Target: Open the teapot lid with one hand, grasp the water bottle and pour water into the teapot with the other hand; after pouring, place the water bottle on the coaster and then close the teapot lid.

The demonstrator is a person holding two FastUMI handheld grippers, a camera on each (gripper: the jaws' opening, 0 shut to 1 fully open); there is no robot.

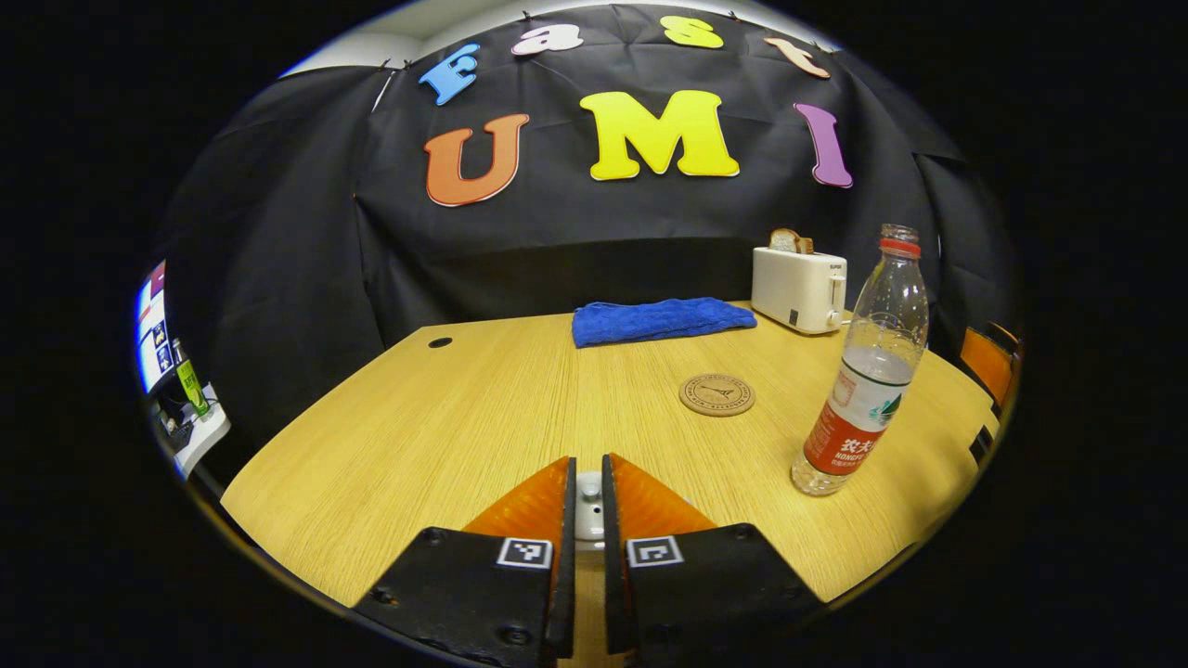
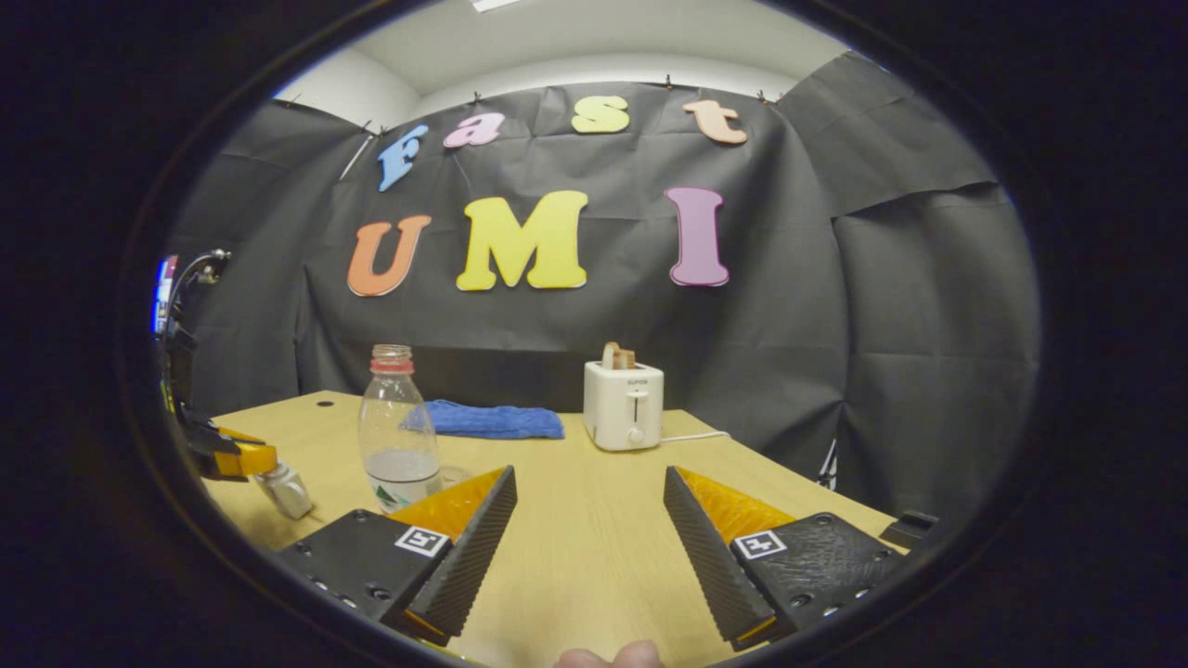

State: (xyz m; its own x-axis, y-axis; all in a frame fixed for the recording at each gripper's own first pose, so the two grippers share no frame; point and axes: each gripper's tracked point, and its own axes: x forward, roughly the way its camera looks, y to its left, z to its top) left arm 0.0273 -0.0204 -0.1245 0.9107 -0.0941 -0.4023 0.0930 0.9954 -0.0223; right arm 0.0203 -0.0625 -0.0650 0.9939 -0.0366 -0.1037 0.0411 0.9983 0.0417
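The left claw (image 1: 588,510) is pinched narrow around a small pale knob (image 1: 589,506), which I take to be the handle of the teapot lid; the pot itself sits below the camera and I cannot make out whether the lid is seated or lifted. In the right gripper view that same claw shows at the far left edge with a small pale piece beneath it. The right claw (image 2: 588,529) stands wide apart, holding nothing, over bare wooden surface (image 2: 594,557).

The water bottle (image 1: 863,371) stands upright, cap off, partly filled, to the right of the coaster (image 1: 716,394). It is well apart from the blue towel (image 1: 659,320) and the toaster (image 1: 798,288) at the far side.

To do this step well, I would lift the lid straight up and hold it clear to the side, leaving the mouth free. The right claw should then come in around the bottle's label band, squarely and level, since an open bottle tips and spills easily.
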